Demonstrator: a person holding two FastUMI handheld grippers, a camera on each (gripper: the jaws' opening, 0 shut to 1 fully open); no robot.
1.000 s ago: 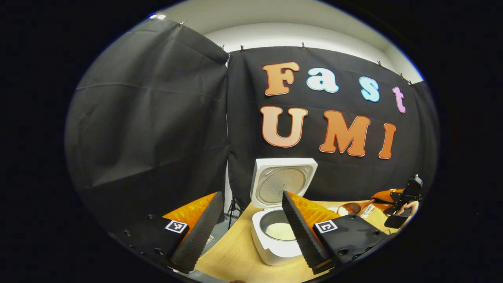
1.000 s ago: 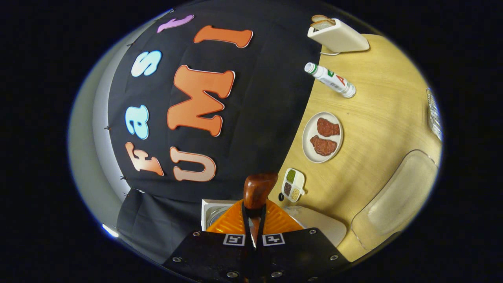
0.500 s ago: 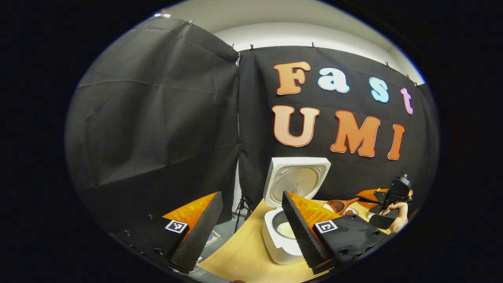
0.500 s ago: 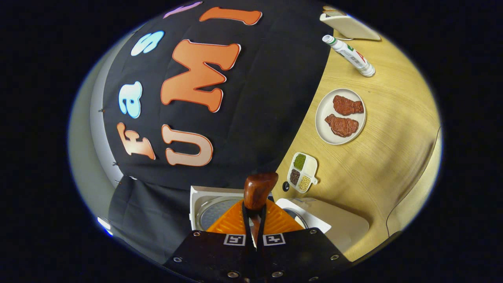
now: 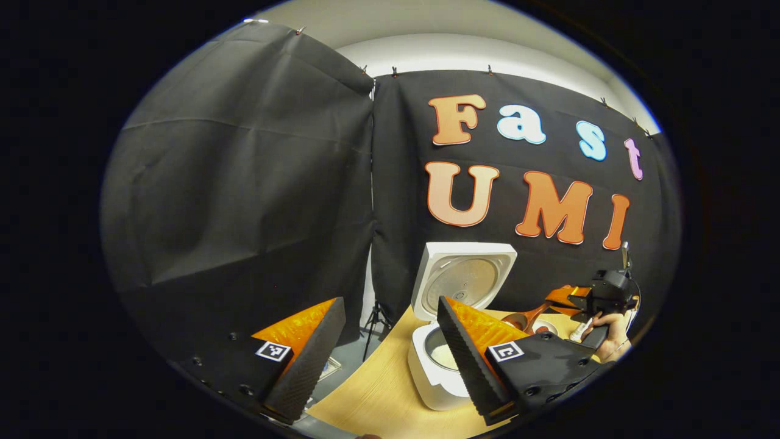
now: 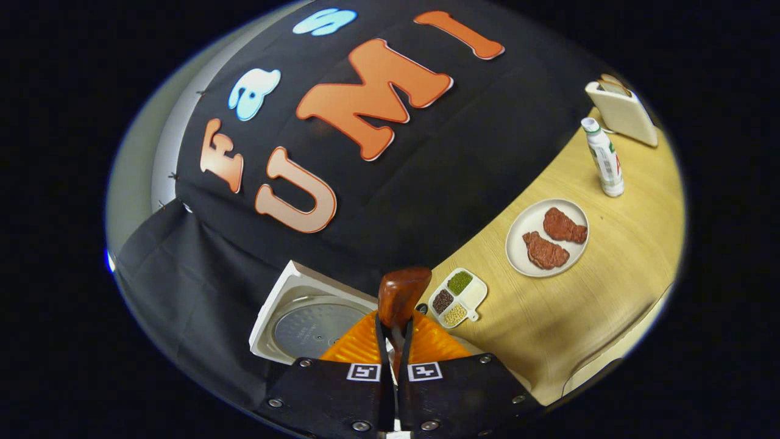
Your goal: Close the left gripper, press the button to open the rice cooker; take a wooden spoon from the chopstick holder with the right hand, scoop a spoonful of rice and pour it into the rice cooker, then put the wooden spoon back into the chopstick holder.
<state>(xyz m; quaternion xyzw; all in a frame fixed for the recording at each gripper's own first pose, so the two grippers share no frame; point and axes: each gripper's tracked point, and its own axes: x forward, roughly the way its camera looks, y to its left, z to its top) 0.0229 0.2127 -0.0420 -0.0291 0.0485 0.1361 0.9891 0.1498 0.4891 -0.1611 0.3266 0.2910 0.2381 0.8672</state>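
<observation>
The white rice cooker (image 5: 426, 378) stands on the table with its lid (image 5: 464, 283) up and white rice (image 5: 443, 356) in the pot. My left gripper (image 5: 390, 305) is open and holds nothing; it hangs in front of the cooker, and its right finger covers part of the pot. My right gripper (image 6: 395, 322) is shut on the handle of the wooden spoon (image 6: 402, 291). In the left gripper view the right gripper (image 5: 570, 299), held by a hand (image 5: 609, 338), keeps the spoon's bowl (image 5: 519, 319) just right of the cooker. The raised lid (image 6: 308, 317) lies left of the spoon.
On the wooden table (image 6: 585, 305) to the right of the cooker are a small divided dish of grains (image 6: 458, 297), a plate with two pieces of meat (image 6: 547, 238), a standing bottle (image 6: 603, 158) and a toaster (image 6: 621, 113). A tripod (image 5: 373, 323) stands beyond the table's left edge.
The right gripper has rolled, so the table now sits more level in its view. It has risen a little with the spoon beside the cooker. My left gripper has stayed open and swung slightly left.
</observation>
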